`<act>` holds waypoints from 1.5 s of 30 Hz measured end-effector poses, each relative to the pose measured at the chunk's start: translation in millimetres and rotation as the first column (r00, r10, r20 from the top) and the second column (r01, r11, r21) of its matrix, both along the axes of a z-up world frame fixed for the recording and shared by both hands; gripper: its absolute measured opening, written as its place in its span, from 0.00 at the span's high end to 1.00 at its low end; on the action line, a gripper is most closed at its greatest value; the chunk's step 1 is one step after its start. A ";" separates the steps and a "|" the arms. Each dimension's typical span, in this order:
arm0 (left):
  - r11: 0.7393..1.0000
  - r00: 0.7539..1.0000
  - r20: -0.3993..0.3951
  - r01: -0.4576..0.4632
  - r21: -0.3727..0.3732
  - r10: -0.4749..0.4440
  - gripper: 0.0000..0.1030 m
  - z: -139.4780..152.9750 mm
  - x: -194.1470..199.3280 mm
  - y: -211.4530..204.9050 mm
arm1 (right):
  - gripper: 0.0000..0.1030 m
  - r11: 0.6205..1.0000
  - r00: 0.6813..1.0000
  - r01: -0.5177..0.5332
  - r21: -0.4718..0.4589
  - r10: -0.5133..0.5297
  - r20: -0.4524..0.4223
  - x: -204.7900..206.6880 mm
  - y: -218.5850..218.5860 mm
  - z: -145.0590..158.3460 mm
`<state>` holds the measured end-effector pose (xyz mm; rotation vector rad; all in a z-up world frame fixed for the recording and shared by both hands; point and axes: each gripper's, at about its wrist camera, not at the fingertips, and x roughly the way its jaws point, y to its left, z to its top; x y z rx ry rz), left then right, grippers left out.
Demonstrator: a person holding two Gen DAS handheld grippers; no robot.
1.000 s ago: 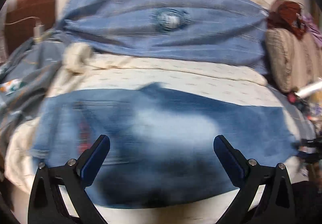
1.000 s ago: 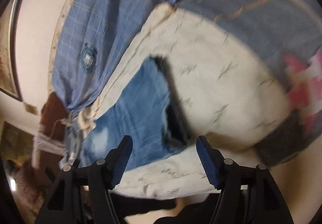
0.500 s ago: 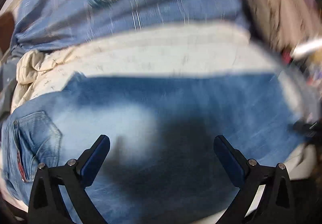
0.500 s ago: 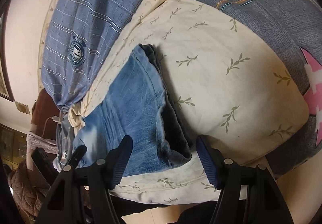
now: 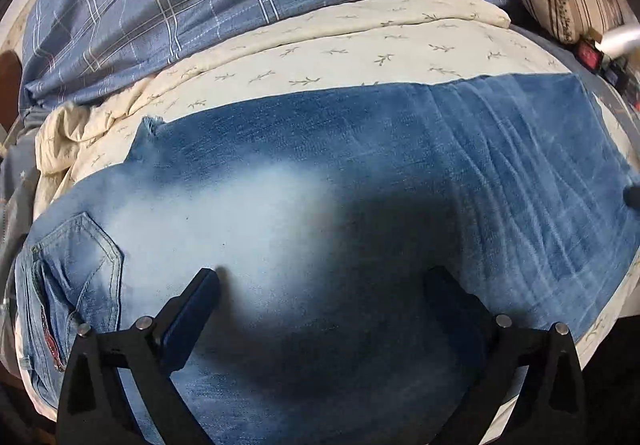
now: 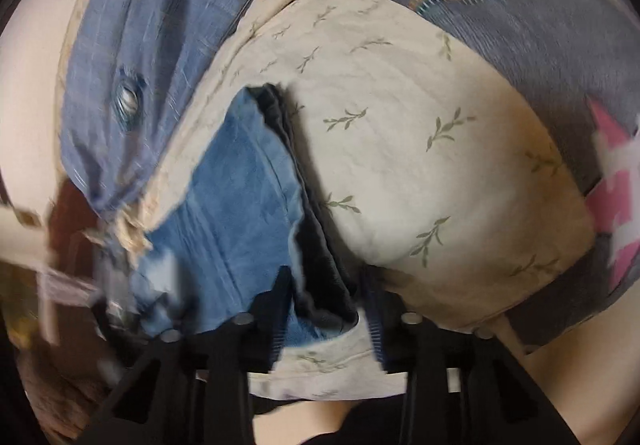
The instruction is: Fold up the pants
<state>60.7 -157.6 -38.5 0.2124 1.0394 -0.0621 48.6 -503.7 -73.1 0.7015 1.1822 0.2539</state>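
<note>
Lying flat across a cream leaf-print quilt (image 5: pixel 360 45), jeans (image 5: pixel 360 149) fill the middle of the left view.
Hem layers sit at lower centre of the right view, where the right gripper (image 6: pixel 326 309) is narrowed around their corner; blur hides whether it grips. The left gripper (image 5: pixel 320 285) hovers wide open low over the thigh, holding nothing. Risk, as I judge it: the right jaws catch only one layer, or pinch quilt too, so lifting drags bedding and skews the fold.
</note>
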 end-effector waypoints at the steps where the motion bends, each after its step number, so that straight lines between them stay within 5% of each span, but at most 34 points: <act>1: 1.000 1.000 0.004 0.006 0.008 -0.006 0.00 -0.5 -0.3 -1.9 | 0.61 0.999 1.000 -0.018 -0.031 0.018 0.003 0.5 3.3 1.2; 5: 1.000 1.000 0.013 0.004 -0.013 -0.004 0.00 -1.1 1.6 1.0 | 0.79 0.990 0.999 -0.033 -0.139 0.035 0.013 -1.1 16.4 16.0; 11: 0.998 1.000 0.016 -0.005 -0.058 0.006 0.00 -0.1 4.5 10.9 | 0.83 0.985 0.977 -0.066 -0.162 0.096 0.189 -10.4 65.9 96.4; 17: 0.951 0.992 0.033 -0.106 -0.291 0.120 0.08 28.1 -10.2 79.6 | 0.83 0.968 0.911 -0.222 -0.117 0.248 0.329 -15.9 170.5 149.2; 22: 0.877 0.924 0.112 -0.302 -0.374 0.366 0.08 57.0 -59.1 185.3 | 0.84 0.928 0.875 -0.371 -0.045 0.365 0.318 -11.4 258.7 117.6; 25: 0.834 0.889 0.083 -0.385 -0.396 0.450 0.08 55.7 -73.6 225.0 | 0.83 0.903 0.875 -0.429 0.004 0.415 0.251 -1.1 302.4 59.7; 27: 0.816 0.879 0.065 -0.407 -0.410 0.472 0.08 54.5 -83.8 230.2 | 0.80 0.896 0.889 -0.445 0.007 0.440 0.126 9.0 322.0 10.2; 29: 0.811 0.887 0.045 -0.398 -0.429 0.459 0.08 54.5 -84.5 233.1 | 0.78 0.910 0.905 -0.413 0.035 0.405 0.129 6.5 315.2 -0.6; 32: 0.797 0.924 0.004 -0.328 -0.507 0.383 0.08 56.0 -79.1 215.6 | 0.30 0.933 0.920 -0.332 0.138 0.288 0.266 -5.0 273.7 30.7; 33: 0.784 0.942 -0.017 -0.289 -0.550 0.336 0.08 55.0 -73.1 205.4 | 0.28 0.942 0.919 -0.298 0.153 0.241 0.311 -9.1 259.0 40.7; 35: 0.712 0.975 -0.082 -0.206 -0.672 0.205 0.08 51.3 -63.5 181.1 | 0.28 0.965 0.906 -0.226 0.132 0.158 0.392 -18.3 225.9 62.0; 36: 0.665 0.981 -0.121 -0.192 -0.722 0.152 0.08 47.0 -58.0 169.8 | 0.28 0.974 0.904 -0.195 0.117 0.132 0.406 -22.7 220.1 65.8; 37: 0.592 0.983 -0.164 -0.183 -0.785 0.086 0.08 40.3 -51.1 155.7 | 0.28 0.979 0.903 -0.172 0.110 0.111 0.415 -27.0 208.0 67.2; 39: 0.501 0.976 -0.217 -0.198 -0.842 0.021 0.08 29.7 -43.3 136.8 | 0.28 0.981 0.906 -0.151 0.118 0.090 0.415 -33.9 189.0 61.8; 41: 0.492 0.966 -0.259 -0.233 -0.839 0.016 0.08 21.0 -37.3 122.4 | 0.28 0.982 0.918 -0.124 0.143 0.058 0.393 -39.9 175.9 47.5; 43: 0.544 0.965 -0.259 -0.244 -0.803 0.050 0.08 16.7 -30.7 113.7 | 0.28 0.979 0.928 -0.100 0.178 0.028 0.372 -40.9 159.4 34.2; 45: 0.558 0.959 -0.274 -0.267 -0.786 0.074 0.10 13.1 -29.1 111.4 | 0.28 0.973 0.935 -0.090 0.213 0.009 0.354 -38.0 152.4 22.9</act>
